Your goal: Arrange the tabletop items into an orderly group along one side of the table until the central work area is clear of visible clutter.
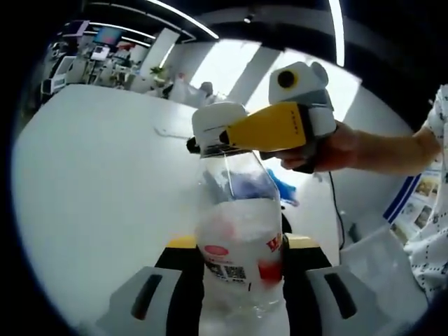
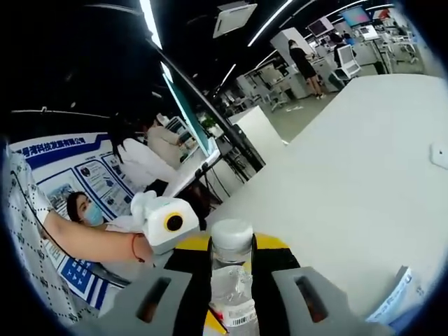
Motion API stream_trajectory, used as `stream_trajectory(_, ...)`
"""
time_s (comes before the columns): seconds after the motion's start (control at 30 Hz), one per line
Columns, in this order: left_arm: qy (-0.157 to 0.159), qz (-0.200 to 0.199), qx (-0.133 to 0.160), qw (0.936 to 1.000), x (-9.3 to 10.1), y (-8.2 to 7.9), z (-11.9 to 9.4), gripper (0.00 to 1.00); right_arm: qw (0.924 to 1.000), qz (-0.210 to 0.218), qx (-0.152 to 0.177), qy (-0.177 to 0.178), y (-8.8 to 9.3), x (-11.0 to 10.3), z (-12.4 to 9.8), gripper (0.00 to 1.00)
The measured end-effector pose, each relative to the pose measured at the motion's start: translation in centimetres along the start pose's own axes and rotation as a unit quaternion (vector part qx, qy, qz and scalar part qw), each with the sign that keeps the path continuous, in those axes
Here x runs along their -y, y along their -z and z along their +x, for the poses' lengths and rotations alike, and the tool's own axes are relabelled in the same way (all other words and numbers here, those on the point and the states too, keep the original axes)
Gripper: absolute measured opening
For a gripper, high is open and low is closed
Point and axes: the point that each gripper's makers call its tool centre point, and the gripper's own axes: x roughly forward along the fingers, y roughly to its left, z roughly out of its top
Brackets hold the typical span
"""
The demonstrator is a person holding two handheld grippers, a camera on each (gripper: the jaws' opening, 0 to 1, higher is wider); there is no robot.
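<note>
A clear plastic bottle with a red-and-white label stands up between the pads of my left gripper, which is shut on its body. My right gripper, yellow with white tips, comes in from the right, held by a hand, and closes on the bottle's top. In the right gripper view the white cap and the clear neck sit between the black pads of my right gripper. Part of my left gripper shows just left of the bottle.
The wide white table spreads out to the left, with a small flat white item lying farther back. A blue object sits behind the bottle. A blue-and-white packet lies on the table. People and desks stand beyond.
</note>
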Motion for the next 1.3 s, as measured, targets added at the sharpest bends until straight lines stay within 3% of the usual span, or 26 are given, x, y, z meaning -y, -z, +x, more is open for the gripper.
stream_trajectory(0.53, 0.001, 0.031, -0.001, 0.9995, -0.4, -2.3, 0.1, 0.39, 0.9995, -0.014, 0.027, 0.006, -2.4, -0.4, -0.6, 0.17)
stream_trajectory(1.3, -0.004, 0.100, 0.020, 0.9948, -1.8, -6.4, 1.3, 0.39, 0.9937, -0.093, 0.056, 0.027, -6.1, 0.1, -1.8, 0.17)
